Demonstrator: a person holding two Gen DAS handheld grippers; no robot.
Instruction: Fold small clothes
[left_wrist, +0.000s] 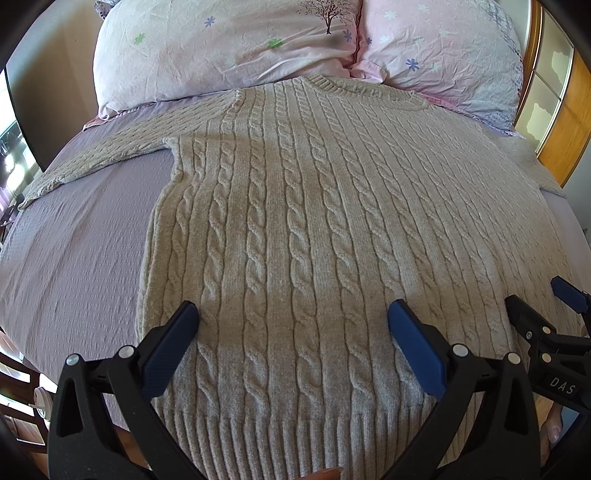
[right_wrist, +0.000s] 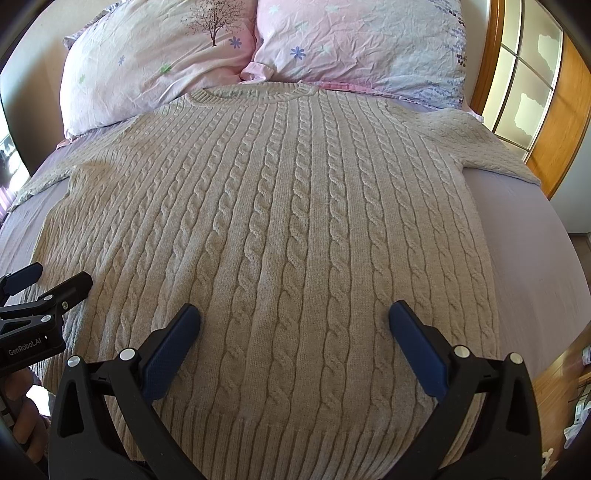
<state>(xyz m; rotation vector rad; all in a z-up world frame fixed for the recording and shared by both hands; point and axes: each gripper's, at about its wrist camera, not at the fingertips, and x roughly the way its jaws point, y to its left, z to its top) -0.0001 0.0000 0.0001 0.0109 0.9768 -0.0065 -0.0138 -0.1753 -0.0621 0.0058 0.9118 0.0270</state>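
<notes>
While both tools, left (left_wrist: 293, 315) and right (right_wrist: 294, 319), hover wide apart over its hem, the sweater (right_wrist: 280, 229) lies flat on the bed (right_wrist: 528, 236). Thick, soft knit: probably floppy, best pinched at hem corners.

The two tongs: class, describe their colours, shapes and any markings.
Both the left tongs and right tongs have black, triangular-cutout plastic arms, silver rivets and blue textured pads. White lettering shows on their bodies: "GenRobot.AI" on the left, "DAS" on the right.
</notes>
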